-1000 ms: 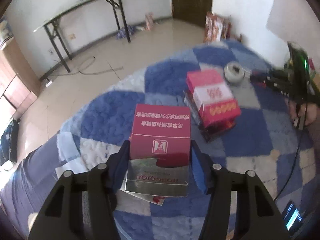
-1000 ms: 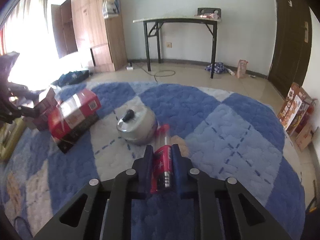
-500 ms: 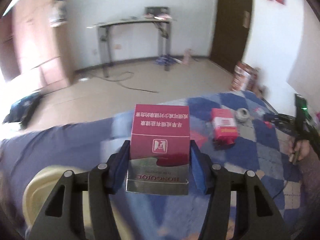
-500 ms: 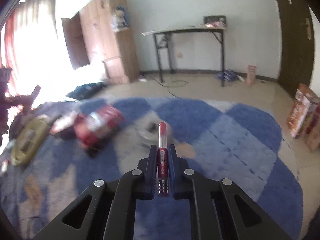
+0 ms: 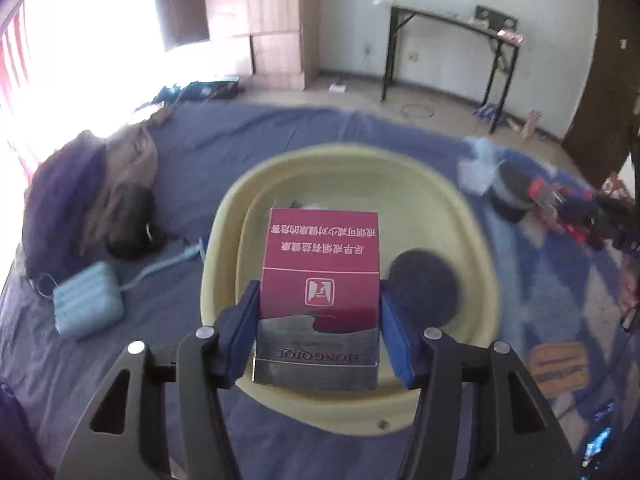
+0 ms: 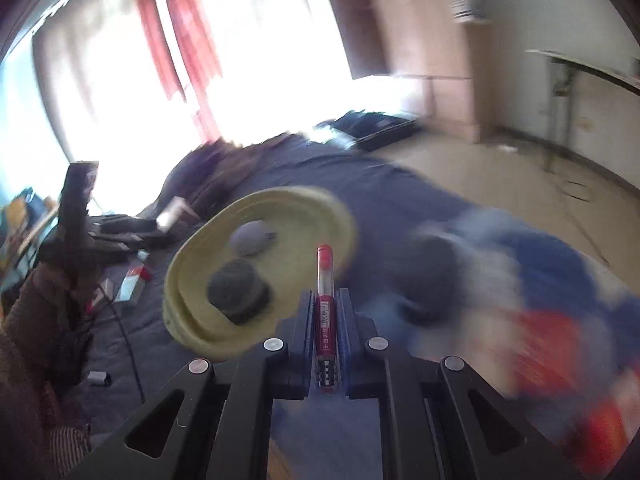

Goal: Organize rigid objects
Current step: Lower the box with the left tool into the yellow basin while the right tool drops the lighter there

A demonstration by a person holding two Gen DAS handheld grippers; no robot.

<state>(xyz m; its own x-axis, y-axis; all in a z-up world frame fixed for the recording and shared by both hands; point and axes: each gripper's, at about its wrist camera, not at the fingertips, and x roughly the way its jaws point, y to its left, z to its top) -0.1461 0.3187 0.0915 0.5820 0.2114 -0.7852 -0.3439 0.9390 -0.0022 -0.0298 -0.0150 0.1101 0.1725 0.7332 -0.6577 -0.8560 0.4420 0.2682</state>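
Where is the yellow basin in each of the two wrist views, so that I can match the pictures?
Left wrist view: the yellow basin fills the centre, directly behind the red box clamped in the left gripper.
Right wrist view: it lies left of centre, tilted in the picture, just left of the red tube clamped in the right gripper.
Shared landmark: the dark round object inside the basin.

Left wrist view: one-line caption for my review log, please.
Left gripper clamps a red and silver box above a yellow basin holding a dark round object on blue bedding.
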